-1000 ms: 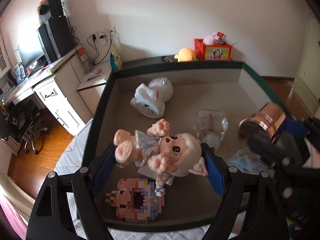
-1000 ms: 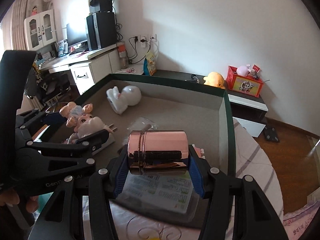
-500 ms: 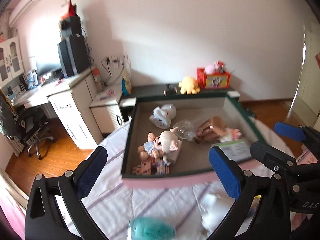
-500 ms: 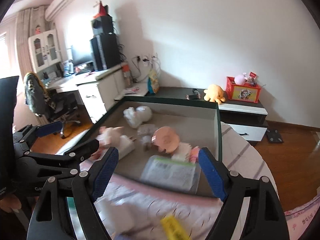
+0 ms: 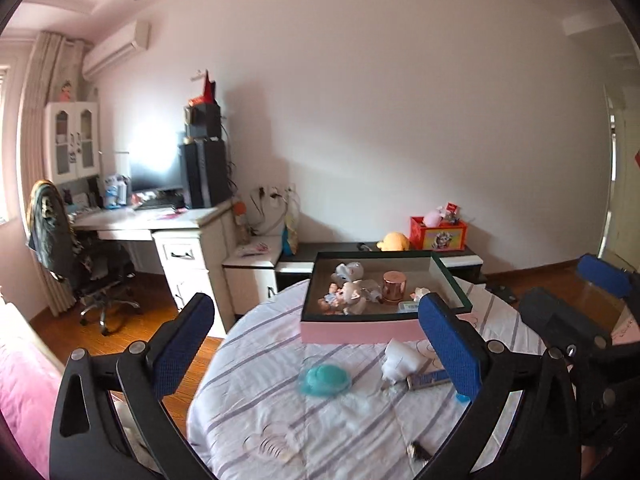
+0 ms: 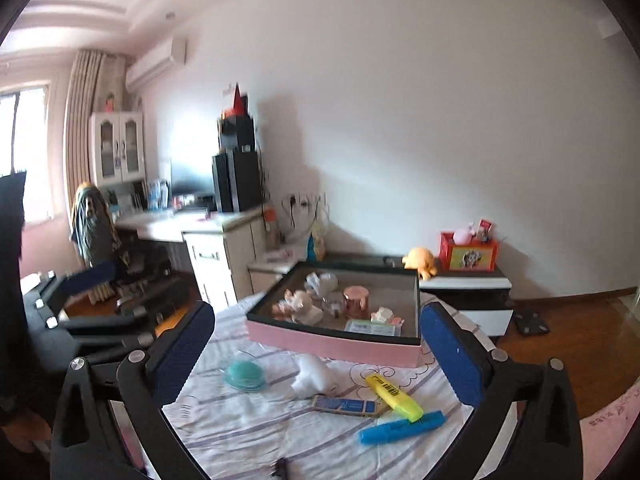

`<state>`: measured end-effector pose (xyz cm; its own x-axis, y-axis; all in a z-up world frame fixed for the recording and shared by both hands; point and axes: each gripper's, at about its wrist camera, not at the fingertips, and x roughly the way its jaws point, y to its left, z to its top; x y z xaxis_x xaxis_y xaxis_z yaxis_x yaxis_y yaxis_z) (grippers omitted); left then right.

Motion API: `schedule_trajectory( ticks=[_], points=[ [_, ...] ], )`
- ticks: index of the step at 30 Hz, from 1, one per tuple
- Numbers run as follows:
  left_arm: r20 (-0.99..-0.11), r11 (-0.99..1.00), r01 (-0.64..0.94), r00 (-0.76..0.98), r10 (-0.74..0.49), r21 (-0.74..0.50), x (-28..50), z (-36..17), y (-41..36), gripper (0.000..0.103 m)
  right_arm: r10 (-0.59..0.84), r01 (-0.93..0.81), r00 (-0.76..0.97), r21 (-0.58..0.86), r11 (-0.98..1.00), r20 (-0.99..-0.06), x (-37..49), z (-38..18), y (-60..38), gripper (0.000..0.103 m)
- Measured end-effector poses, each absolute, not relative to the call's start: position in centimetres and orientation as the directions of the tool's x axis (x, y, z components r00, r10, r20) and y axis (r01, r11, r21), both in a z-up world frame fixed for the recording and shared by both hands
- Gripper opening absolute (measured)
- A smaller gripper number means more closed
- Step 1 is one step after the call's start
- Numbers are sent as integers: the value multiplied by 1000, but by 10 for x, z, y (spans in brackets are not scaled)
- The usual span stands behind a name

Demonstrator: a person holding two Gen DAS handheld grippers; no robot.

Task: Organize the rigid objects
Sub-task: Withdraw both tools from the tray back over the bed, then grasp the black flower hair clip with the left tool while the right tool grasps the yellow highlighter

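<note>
Left gripper [image 5: 316,344]: jaws spread wide, nothing between them. Right gripper [image 6: 316,350]: jaws opening, already wide, nothing between them either. Both hang over the near edge of the round worktop [image 6: 248,412] with its striped cloth.

Loose items on the near cloth:
- blue highlighter [image 6: 402,426], nearest, long axis running left-right, right end slightly farther back.
- yellow highlighter [image 6: 394,396], just beyond it, long axis diagonal from far-left to near-right; its near end sits just beside the blue one, can't tell if touching.
- small blue flat box [image 6: 346,405], left of the highlighters, long axis left-right, lying flat.
- white lump [image 6: 314,374], beyond the box, shape unclear.
- teal round piece [image 6: 244,374], left of the lump, lying flat.

Farther back: pink-sided box [image 6: 332,344] with a dark rim, sitting on the worktop. Inside it:
- flat printed packet [image 6: 372,327] at the near right.
- doll [image 6: 298,304] lying down, at the left.
- copper can [image 6: 356,302] standing upright, mid-box, axis vertical.
- white figure [image 6: 320,282] at the far left.

Beyond the worktop: yellow plush [image 6: 420,261] and red box [image 6: 468,255] on a low cabinet against the wall.
</note>
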<state>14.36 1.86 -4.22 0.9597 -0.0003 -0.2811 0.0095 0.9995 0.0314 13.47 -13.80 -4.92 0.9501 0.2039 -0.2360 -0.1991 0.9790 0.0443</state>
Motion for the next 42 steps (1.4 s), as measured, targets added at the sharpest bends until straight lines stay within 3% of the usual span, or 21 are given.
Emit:
schedule_trajectory(
  ticks=[12, 25, 36, 42],
  points=[
    [-201, 999, -37, 979, 43, 33, 68, -31, 22, 103, 134, -133, 976, 16, 991, -174, 64, -42, -133, 103],
    [-185, 999, -24, 982, 29, 27, 58, -28, 17, 103, 101, -101, 982, 10, 995, -159, 41, -38, -139, 103],
    [-240, 999, -4, 971, 13, 37, 78, -45, 9, 103, 92, -89, 973, 21, 996, -211, 56, -52, -147, 103],
    [-374, 999, 35, 927, -23, 24, 114, -85, -5, 103, 75, -70, 949, 27, 997, -307, 82, -82, -156, 103]
  ],
)
